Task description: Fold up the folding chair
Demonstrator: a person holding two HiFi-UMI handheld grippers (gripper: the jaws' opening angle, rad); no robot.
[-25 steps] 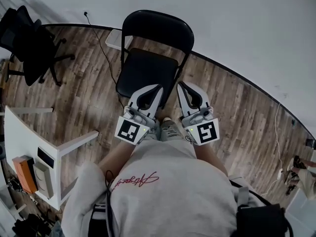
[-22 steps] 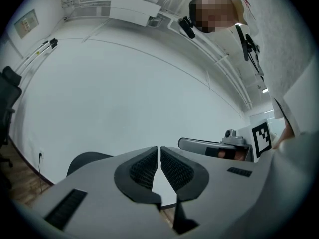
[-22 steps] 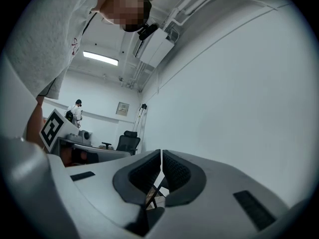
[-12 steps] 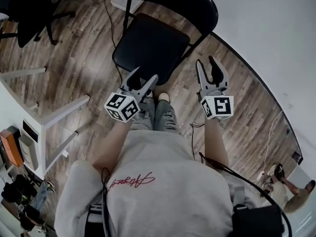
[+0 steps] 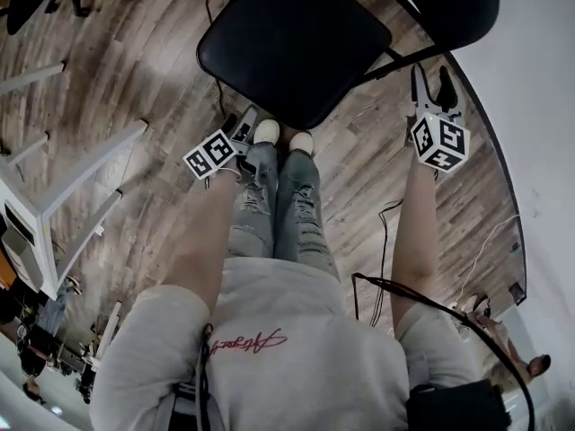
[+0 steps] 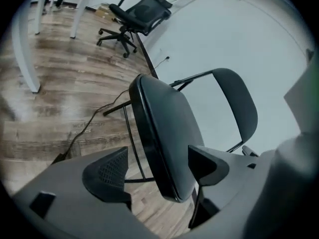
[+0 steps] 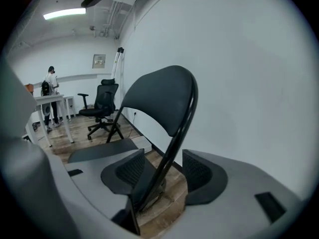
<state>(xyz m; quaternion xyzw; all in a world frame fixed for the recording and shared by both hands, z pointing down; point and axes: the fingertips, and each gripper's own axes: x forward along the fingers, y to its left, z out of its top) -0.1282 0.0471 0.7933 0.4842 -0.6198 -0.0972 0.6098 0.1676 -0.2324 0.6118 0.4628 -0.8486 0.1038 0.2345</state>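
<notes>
A wood-plank floor (image 5: 117,88) with streaky brown grain fills most of the head view and meets a plain white wall (image 5: 539,106) on the right. Near that wall stands the folding chair (image 5: 314,70), just ahead of the person's pale shoes (image 5: 267,131). It is fully open, with the seat lying flat, so none of the folding looks done. What seems left is to take hold, swing the seat up against the back and bring the legs together.

The seat (image 5: 278,25) is a wide, rounded black pad with a smooth, faintly shiny cover and a rolled edge. The backrest (image 5: 454,3) is a smaller, curved black panel. The frame tube (image 7: 174,143) is thin black metal, round and glossy.

The left gripper (image 5: 241,126), grey plastic with a marker cube, is low by the seat's front edge. Its fingers (image 6: 107,171) have just been opening and stand released. In the left gripper view the seat's front edge lies between them, with neither finger pressing on it.

The right gripper (image 5: 431,77) is beside the backrest's side. Its fingers (image 7: 199,176), ribbed on their inner faces, have also just been opening and stand spread. The frame tube runs up between them, and they do not appear to touch it.
</notes>
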